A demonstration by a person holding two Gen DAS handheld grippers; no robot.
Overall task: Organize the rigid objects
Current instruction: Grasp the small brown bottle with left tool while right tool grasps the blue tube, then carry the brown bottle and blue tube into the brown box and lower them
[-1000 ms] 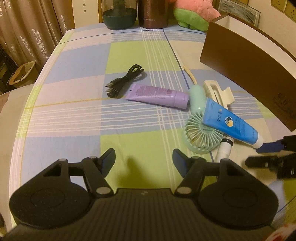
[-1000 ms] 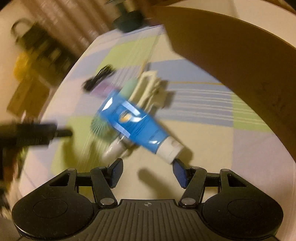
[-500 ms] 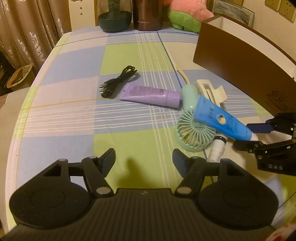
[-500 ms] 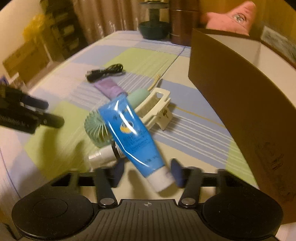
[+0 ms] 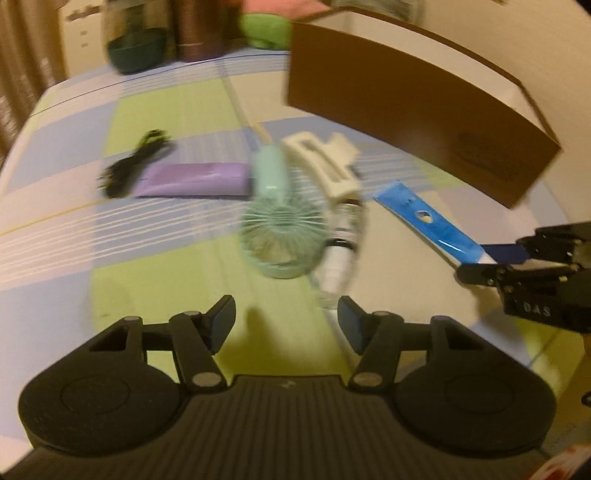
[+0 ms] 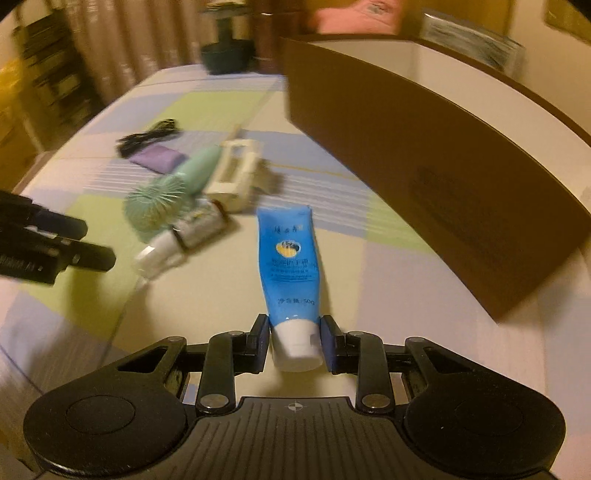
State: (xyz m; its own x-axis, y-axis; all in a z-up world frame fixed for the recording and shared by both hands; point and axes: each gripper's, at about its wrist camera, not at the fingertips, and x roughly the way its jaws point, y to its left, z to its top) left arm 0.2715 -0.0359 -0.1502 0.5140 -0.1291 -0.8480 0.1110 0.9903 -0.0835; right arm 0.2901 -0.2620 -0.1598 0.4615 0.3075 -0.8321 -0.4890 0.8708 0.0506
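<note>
My right gripper (image 6: 294, 339) is shut on the white cap end of a blue tube (image 6: 288, 254); the tube points away from me above the table. In the left wrist view the same tube (image 5: 424, 219) hangs from the right gripper (image 5: 476, 264) at the right edge. My left gripper (image 5: 286, 325) is open and empty, just short of a mint hand fan (image 5: 277, 229) and a white spray bottle (image 5: 340, 251). A cream hair claw (image 5: 325, 162), a purple tube (image 5: 195, 179) and a black cable (image 5: 133, 168) lie beyond.
A brown open box (image 6: 424, 147) with a white inside stands at the right; it also shows in the left wrist view (image 5: 406, 103). A dark vase (image 5: 136, 51), a brown flask (image 5: 195, 33) and a plush toy (image 5: 266, 29) stand at the table's far edge.
My right gripper closed on the blue tube's cap and pulled the tube off the fan pile toward the right. My left gripper moved forward toward the fan, still open.
</note>
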